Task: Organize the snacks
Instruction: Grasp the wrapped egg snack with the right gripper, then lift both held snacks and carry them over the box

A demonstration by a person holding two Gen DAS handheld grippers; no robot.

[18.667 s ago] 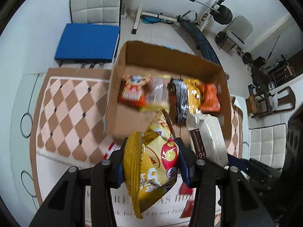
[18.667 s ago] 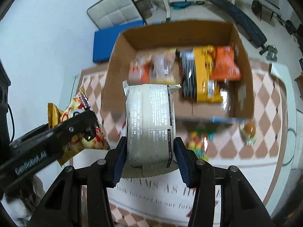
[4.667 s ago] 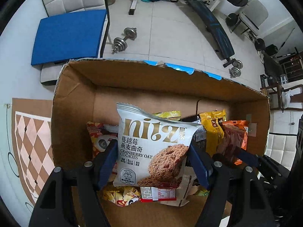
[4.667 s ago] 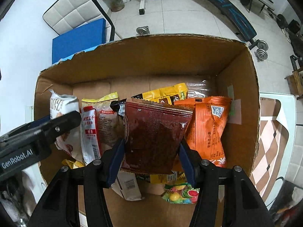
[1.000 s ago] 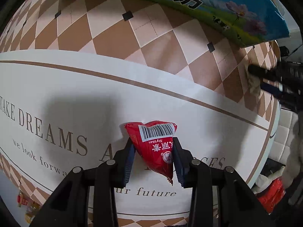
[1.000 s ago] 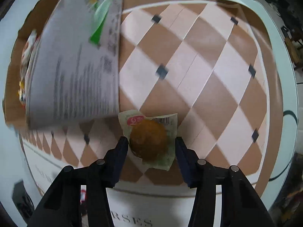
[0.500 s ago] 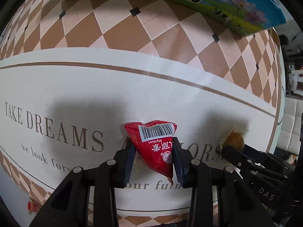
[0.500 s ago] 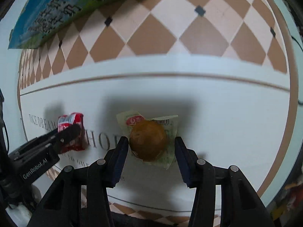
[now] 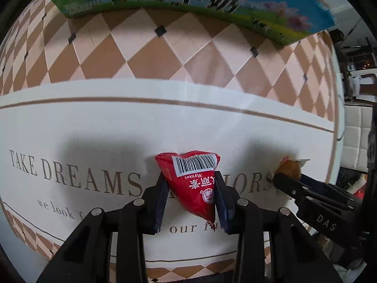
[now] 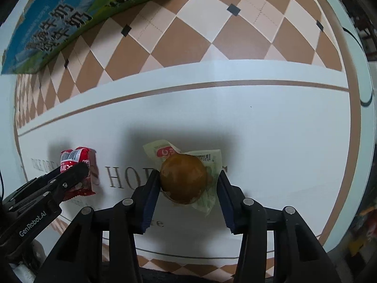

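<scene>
My left gripper (image 9: 191, 202) is shut on a small red triangular snack packet (image 9: 194, 184) with a barcode, held above the white lettered part of the tablecloth. My right gripper (image 10: 186, 198) is shut on a round brown snack in a clear green-printed wrapper (image 10: 182, 180). The two grippers are side by side: the right one with the brown snack (image 9: 288, 168) shows at the right of the left wrist view, and the left one with the red packet (image 10: 75, 169) shows at the left of the right wrist view.
The snack box, its outside printed blue and green (image 9: 188, 2), stands at the far side of the table on the brown checked cloth (image 9: 150, 54); it also shows at the upper left of the right wrist view (image 10: 70, 16). A white padded chair (image 9: 355, 141) is past the table's right edge.
Both grippers have drawn back from the box with their snacks still held. The right gripper swung from beside the box to next to the left one over the white cloth.
</scene>
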